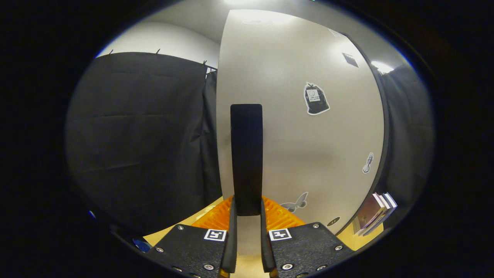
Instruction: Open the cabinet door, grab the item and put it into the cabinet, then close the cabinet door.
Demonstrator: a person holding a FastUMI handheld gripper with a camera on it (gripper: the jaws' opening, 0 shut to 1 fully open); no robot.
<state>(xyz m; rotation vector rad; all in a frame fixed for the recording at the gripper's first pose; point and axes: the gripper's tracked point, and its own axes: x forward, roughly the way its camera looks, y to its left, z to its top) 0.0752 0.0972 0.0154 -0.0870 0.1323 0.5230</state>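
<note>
The gripper (247, 216) has its two fingers pinched on the lower end of a tall, flat black bar handle (246, 154), one finger pressing each side of it. The handle stands upright, its long axis vertical, rising from between the fingers and fixed near the left edge of a broad, smooth pale-grey cabinet door (301, 127). That door carries a few stickers: a dark bag-shaped one (316, 99) high to the right of the handle, a small pale one (367, 163) near the far edge, and a butterfly-shaped one (295, 203) low down.

The door looks as if it faces the gripper nearly square, so I judge the step to be the door work itself, either drawing it open or pressing it to; which of the two cannot be told here. The next move calls for a steady grip and an arc about the hinge, likely on the door's right side.

A small stack of books (375, 219) lies on the light wooden floor (361, 242) beyond the door's right edge, possibly the item to stow.
</note>
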